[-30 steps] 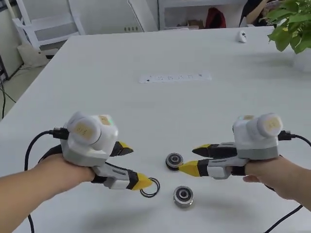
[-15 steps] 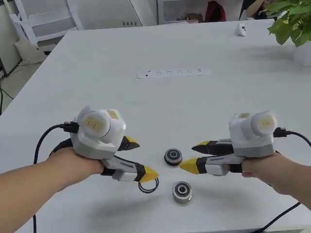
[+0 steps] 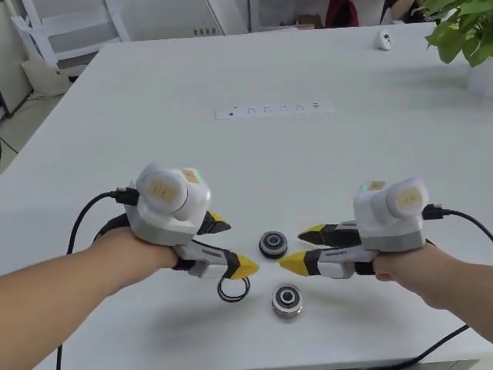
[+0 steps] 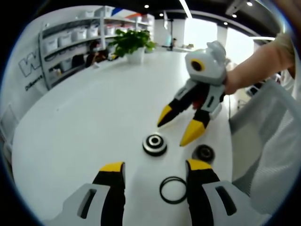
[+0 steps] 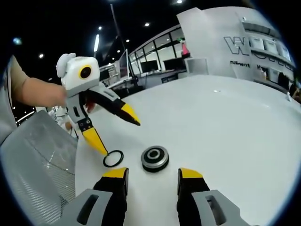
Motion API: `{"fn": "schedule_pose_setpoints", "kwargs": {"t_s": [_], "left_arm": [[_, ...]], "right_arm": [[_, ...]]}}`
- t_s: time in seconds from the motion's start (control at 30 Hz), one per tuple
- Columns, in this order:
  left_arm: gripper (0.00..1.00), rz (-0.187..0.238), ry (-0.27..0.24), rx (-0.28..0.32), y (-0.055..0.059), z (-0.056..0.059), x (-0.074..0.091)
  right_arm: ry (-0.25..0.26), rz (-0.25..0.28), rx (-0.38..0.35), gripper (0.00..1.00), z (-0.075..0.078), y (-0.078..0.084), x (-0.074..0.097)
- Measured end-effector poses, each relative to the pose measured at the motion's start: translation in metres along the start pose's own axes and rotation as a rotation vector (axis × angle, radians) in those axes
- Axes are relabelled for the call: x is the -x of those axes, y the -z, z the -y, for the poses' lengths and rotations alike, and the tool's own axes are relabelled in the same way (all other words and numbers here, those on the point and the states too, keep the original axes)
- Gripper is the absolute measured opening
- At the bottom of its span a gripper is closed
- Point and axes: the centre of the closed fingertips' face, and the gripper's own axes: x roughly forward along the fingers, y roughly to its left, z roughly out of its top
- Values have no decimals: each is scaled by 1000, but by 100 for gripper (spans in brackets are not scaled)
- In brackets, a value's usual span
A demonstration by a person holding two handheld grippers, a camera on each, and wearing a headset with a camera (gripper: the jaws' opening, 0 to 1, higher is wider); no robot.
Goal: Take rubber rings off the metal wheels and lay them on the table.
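Two small metal wheels sit on the white table [image 3: 154, 116]. The farther wheel [image 3: 273, 244] [image 4: 154, 144] [image 5: 154, 158] has a dark rim and lies between both grippers' tips. Closer to me lies the second wheel [image 3: 287, 299] [image 4: 203, 152], its rim silvery. A loose black rubber ring [image 3: 233, 289] [image 4: 174, 189] [image 5: 113, 158] lies flat just below my left gripper's lower tip. My left gripper [image 3: 237, 247] [image 4: 156, 165] [image 5: 120, 137] is open and holds nothing. My right gripper [image 3: 295, 247] [image 5: 153, 173] [image 4: 174, 132] faces it, open, with nothing between its fingers.
A white power strip [image 3: 273, 110] lies mid-table. A small white object [image 3: 384, 40] and a green plant [image 3: 462, 35] stand at the far right. Black cables [image 3: 85, 220] trail from both grippers. The table's near edge runs just below the closer wheel.
My left gripper has shifted right and slightly up, away from the ring and toward the farther wheel. The right gripper has edged left. Ring and wheels lie as before.
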Motion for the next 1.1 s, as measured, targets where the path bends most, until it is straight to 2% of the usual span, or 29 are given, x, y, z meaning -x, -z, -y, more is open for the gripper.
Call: {"fn": "schedule_pose_setpoints", "kwargs": {"t_s": [0.4, 1.1], "left_arm": [[44, 3, 17, -2, -5, 2, -13], [33, -7, 47, -34, -12, 6, -32]], "right_arm": [[4, -9, 17, 39, 2, 6, -2], [-6, -7, 27, 39, -3, 6, -4]]}}
